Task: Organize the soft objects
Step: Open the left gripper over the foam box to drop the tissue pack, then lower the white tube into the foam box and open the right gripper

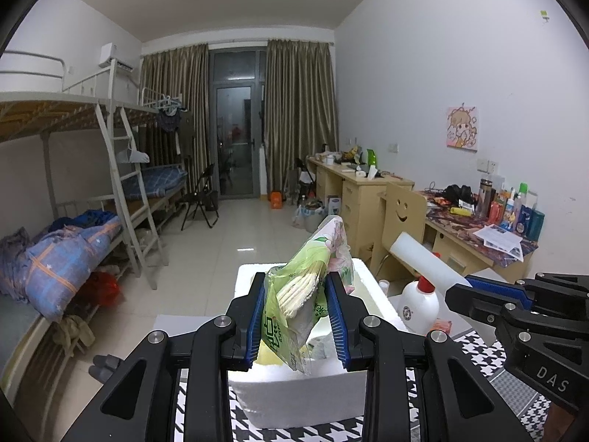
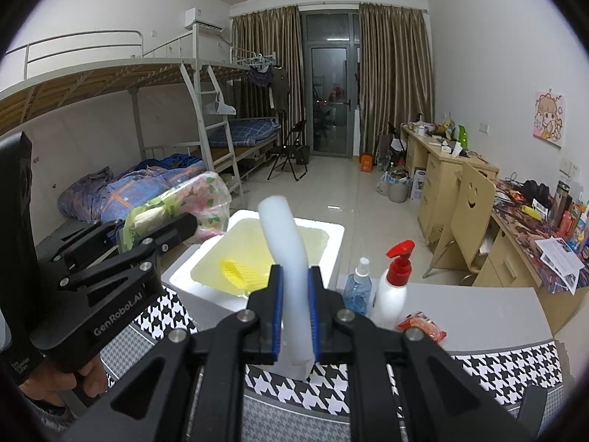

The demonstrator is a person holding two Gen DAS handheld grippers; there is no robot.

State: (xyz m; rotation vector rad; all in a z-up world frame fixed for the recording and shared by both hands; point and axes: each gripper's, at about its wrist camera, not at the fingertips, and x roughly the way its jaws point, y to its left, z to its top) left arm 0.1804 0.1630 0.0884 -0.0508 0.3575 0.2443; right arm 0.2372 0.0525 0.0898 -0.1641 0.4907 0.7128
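Left hand-held gripper (image 1: pixel 298 316): closed part-way on a tissue pack (image 1: pixel 313 280) — the blue pads press both sides of the wrapper, which bulges out above and hangs below them. Gripped near its lower half, so the flowered top leans far and right, free of the jaws.

Tissue pack, place: in the air over the near left edge of the foam box (image 1: pixel 364 294), not touching it as far as I can tell. Held clear of the rim, probably so it can go down inside rather than catch on the wall.

Foam box: white, open-topped, on the houndstooth cloth (image 2: pixel 508 368) of the table (image 2: pixel 478 313), in the middle between both grippers. Its floor is yellowish, with a yellow ribbed piece (image 2: pixel 235 272) lying near the near wall. I take it for the place where the soft things are gathered.

Right hand-held gripper (image 2: pixel 296 313): nearly closed, pinching a white foam strip (image 2: pixel 283 243) low down — the strip narrows between the pads, then rises and curves far-left above the box. A low grip leaves most of the length free to be laid in.

Bottles: a blue spray bottle (image 2: pixel 357 291) and a white pump bottle (image 2: pixel 394 291) stand just right of the box; hard things, likely left out.

Snack packet (image 2: pixel 423 326): red, near right of the bottles, on the table.
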